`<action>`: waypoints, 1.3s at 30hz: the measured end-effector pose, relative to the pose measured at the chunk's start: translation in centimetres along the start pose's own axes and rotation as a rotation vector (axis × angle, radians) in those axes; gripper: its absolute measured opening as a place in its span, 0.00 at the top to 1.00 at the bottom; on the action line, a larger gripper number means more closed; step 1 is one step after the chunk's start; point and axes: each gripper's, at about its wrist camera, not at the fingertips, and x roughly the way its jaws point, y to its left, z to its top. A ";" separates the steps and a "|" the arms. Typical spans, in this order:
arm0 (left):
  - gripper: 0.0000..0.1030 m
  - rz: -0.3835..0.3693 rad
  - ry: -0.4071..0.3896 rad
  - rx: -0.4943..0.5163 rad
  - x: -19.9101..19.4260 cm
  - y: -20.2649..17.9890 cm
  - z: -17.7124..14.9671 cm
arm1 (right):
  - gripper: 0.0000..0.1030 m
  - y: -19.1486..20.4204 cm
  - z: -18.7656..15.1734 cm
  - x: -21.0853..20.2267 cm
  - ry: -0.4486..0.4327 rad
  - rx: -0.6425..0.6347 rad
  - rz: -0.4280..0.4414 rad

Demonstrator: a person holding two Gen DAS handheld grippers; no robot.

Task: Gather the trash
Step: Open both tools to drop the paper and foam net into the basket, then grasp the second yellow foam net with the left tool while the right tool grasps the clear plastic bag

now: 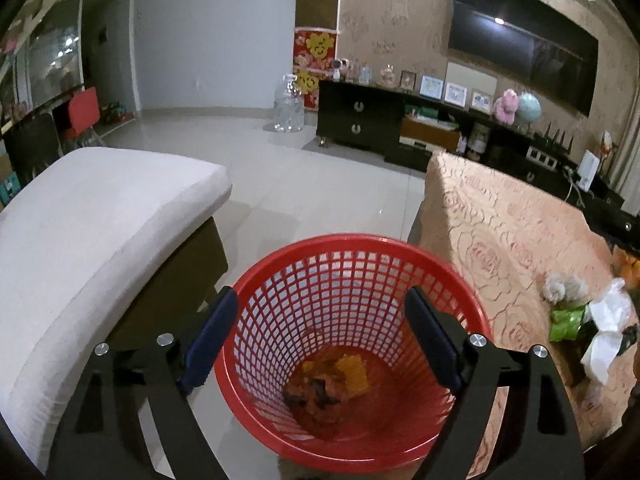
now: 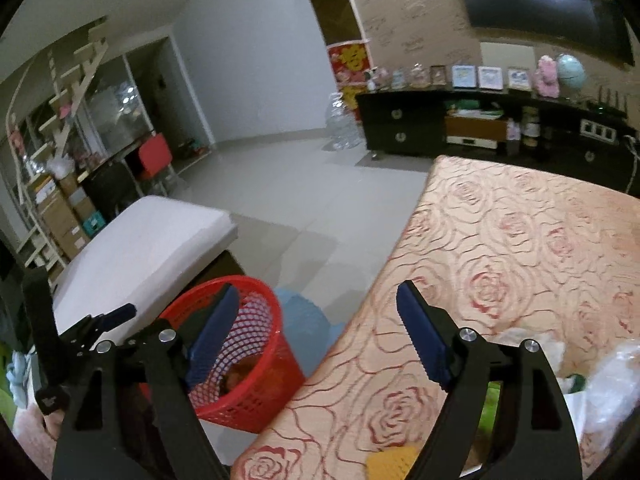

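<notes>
**Drop step done, next pick is on the table**

Left gripper point(image 1: 320, 340) hangs directly over the red mesh basket point(image 1: 352, 276), jaws spread wide, nothing between the pads. Orange and yellow scraps point(image 1: 328, 384) already lie at the basket bottom, so I read this as a drop just completed on that side.

Right gripper point(image 2: 316, 344) is over the near edge of the table, jaws also spread and empty. The basket point(image 2: 260, 392) sits on the floor, low left in its view, tight against the table edge.

Remaining trash, on the rose-patterned tablecloth point(image 1: 500, 232):
- green wrapper point(image 1: 566, 322)
- crumpled white plastic bag point(image 1: 608, 320)
- grey fluffy wad point(image 1: 560, 288)
- yellow scrap point(image 2: 394, 460) at the near edge, just below the right gripper

Next move, my guess: right gripper goes down on the yellow scrap or swings right to the wrapper pile. The cloth is soft and could bunch up, so pinch the item only, shallow approach. The plastic bag is floppy and will likely need a grab at a bunched fold.

Room: living room, glossy pale tile floor, white cushioned bench point(image 1: 100, 216) to the left of the basket, black TV console point(image 1: 360, 116) with photo frames, wall TV above it, clear water jug point(image 1: 289, 106) on the floor. A blue basket point(image 2: 304, 324) sits behind the red one.
</notes>
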 end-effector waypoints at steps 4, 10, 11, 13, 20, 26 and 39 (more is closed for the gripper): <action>0.20 -0.007 -0.036 -0.017 -1.0 0.1 0.2 | 0.23 -1.1 -0.2 -1.6 -0.024 -0.005 -0.046; 0.20 -0.022 -0.065 -0.008 -1.9 -0.6 0.3 | 0.23 -3.0 -0.8 -4.7 -0.066 -0.020 -0.135; 0.20 -0.028 -0.067 -0.004 -2.0 -0.8 0.3 | 0.23 -3.5 -0.9 -5.2 -0.072 -0.016 -0.149; 0.20 -0.047 -0.074 0.009 -2.3 -1.6 0.4 | 0.22 -4.4 -1.2 -6.3 -0.083 -0.003 -0.178; 0.20 -0.106 -0.092 0.091 -3.2 -5.6 -0.1 | 0.22 -8.2 -3.3 -9.5 -0.105 0.055 -0.291; 0.20 -0.178 -0.079 0.175 -3.2 -9.9 -1.4 | 0.19 -12.4 -5.9 -12.5 -0.114 0.165 -0.374; 0.20 -0.317 0.124 0.397 0.8 -20.5 -7.9 | 0.18 -15.6 -7.8 -13.9 -0.115 0.262 -0.395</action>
